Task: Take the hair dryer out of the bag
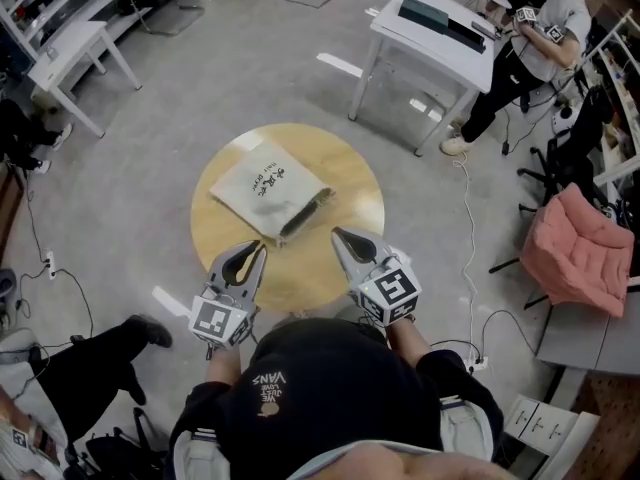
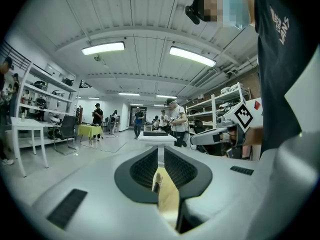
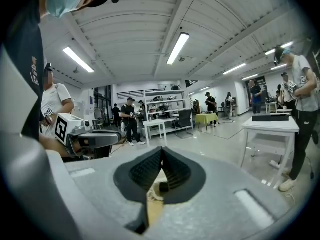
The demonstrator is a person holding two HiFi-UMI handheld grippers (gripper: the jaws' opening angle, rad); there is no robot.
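Cream canvas bag with black print lies flat on the round wooden table; only the head view shows it whole. The black hair dryer is in the bag, its dark end poking out of the open side that faces the person. Each of the 2 gripper views gives just a sliver of tabletop and pale cloth through its jaw gap; the dryer cannot be made out there for sure.

Left gripper: over the table's near edge, short of the bag, pointing roughly level toward it. Jaws a narrow slit apart, nothing between them.

Right gripper: just beside the left one, aimed at the bag's open end. Jaw tips pressed together, empty.

Left gripper view catches the right gripper's marker cube at its right; right gripper view catches the left gripper's marker cube at its left. White desk well beyond the table, with a person beside it.
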